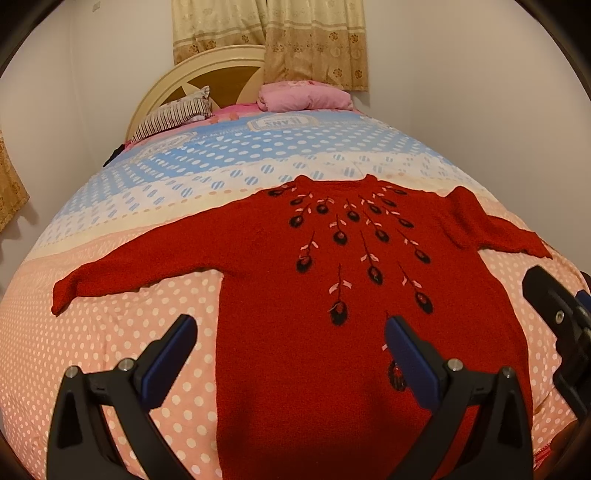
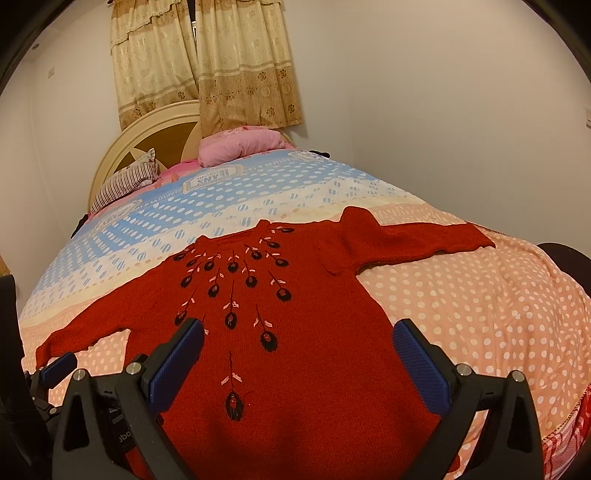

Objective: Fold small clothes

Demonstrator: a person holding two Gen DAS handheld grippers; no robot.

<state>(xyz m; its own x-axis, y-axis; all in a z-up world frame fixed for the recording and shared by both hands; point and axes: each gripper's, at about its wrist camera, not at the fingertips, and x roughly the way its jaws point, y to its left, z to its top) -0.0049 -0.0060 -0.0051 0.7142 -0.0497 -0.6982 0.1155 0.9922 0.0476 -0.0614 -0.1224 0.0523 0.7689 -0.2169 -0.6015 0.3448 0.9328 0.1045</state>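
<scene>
Both grippers hang with jaws spread wide and empty: the left gripper (image 1: 290, 350) over the lower left hem, the right gripper (image 2: 299, 354) over the lower right hem of a red knitted sweater with embroidered dark flowers (image 1: 332, 258), which lies flat, front up, sleeves out, on a polka-dot quilt in peach, white and blue bands (image 1: 110, 350). Beyond it are a striped pillow (image 1: 173, 116), a folded pink blanket (image 1: 303, 98), a cream arched headboard (image 1: 207, 70), beige patterned curtains (image 1: 273, 33) and plain white walls. Only the right wrist view shows the whole right sleeve; only the left shows the left cuff unobstructed.
</scene>
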